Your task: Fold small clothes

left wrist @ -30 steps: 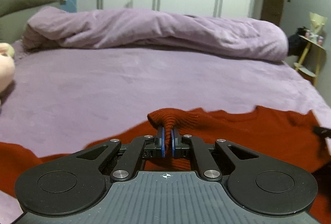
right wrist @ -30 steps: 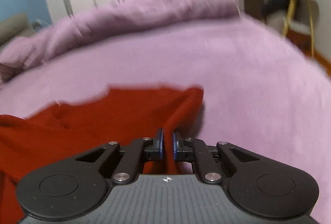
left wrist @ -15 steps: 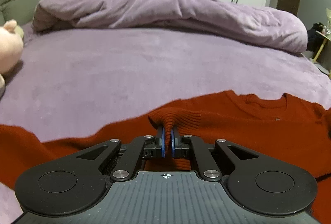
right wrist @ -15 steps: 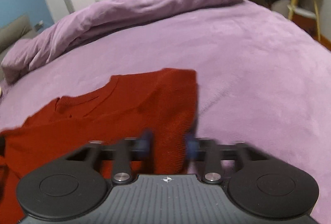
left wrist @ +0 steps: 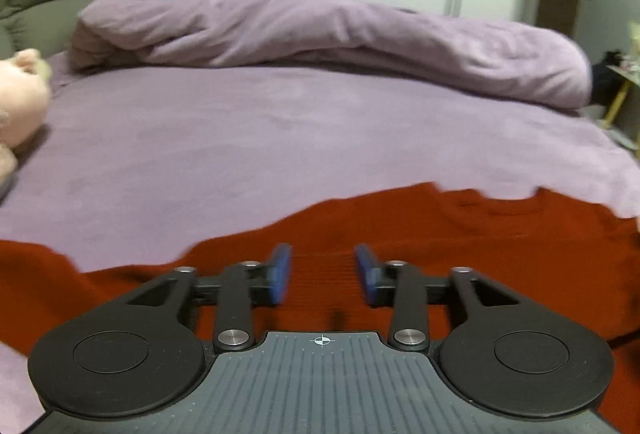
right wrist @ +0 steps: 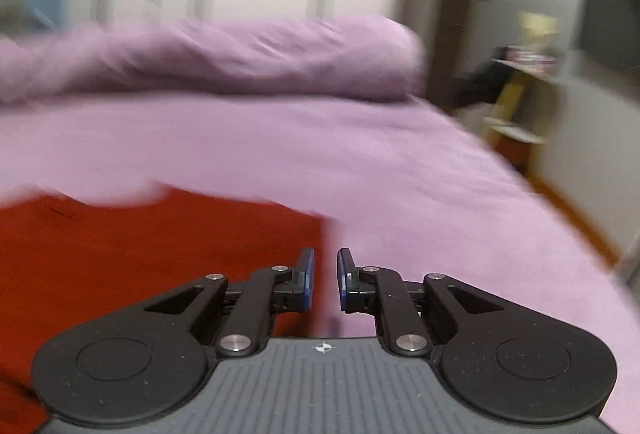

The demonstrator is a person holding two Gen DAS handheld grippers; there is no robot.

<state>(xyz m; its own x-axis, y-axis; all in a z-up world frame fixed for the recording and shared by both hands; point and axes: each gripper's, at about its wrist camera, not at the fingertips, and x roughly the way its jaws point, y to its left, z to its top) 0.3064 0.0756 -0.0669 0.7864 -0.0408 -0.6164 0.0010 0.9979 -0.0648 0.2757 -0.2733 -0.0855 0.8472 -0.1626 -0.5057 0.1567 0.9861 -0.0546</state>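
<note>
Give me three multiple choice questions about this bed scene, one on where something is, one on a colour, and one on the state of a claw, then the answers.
1. Where does the rolled-up blanket lie?
A. along the far side of the bed
B. on the floor
C. on top of the sweater

2. What colour is the sweater spread on the bed?
A. blue
B. red
C. white

3. How does the left claw stand?
A. clamped on a fold of sweater
B. apart, nothing pinched
C. clamped on the bed cover

Answers:
1. A, the blanket stretches across the back of the bed, before the wardrobe.
2. B, the knit is red against the purple cover.
3. B, its blue pads are opening, with the sweater lying flat beneath.
</note>
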